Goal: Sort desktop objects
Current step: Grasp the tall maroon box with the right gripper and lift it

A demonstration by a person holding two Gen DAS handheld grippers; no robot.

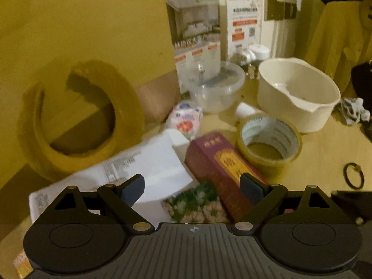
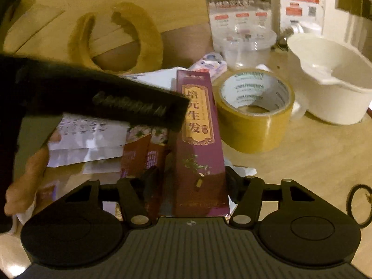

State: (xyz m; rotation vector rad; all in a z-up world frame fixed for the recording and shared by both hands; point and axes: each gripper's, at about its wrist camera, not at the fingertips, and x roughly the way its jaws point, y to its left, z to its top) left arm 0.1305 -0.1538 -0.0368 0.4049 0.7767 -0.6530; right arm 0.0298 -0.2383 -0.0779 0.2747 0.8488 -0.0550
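Nearest the right wrist camera, a long purple cardboard box with a gold label (image 2: 200, 139) lies flat on the pale wooden bench (image 2: 302, 162), its near end between the jaws of the right hand-held gripper (image 2: 193, 181). Those jaws stand on either side of the box, and I cannot tell whether the pads already press it or only flank it. Its narrow width suits a grip across the sides, which is likely why it is approached end-on. Left of the box, touching or partly under it, are a small dark red packet with a flower print (image 2: 144, 153) and a loose white printed paper sheet (image 2: 93, 144). The left hand-held gripper (image 1: 193, 189) hovers over this pile with jaws wide apart and nothing in them; in the right view it crosses the paper as a dark blur. Just right of the box stands a roll of brownish packing tape (image 2: 253, 111) on its flat side, and beyond it a white plastic basin with a spout (image 2: 337, 88) and a clear round plastic container (image 2: 248, 46). A small pastel tissue packet (image 2: 209, 64) lies behind the box. Sorting looks barely started, since everything is bunched together.
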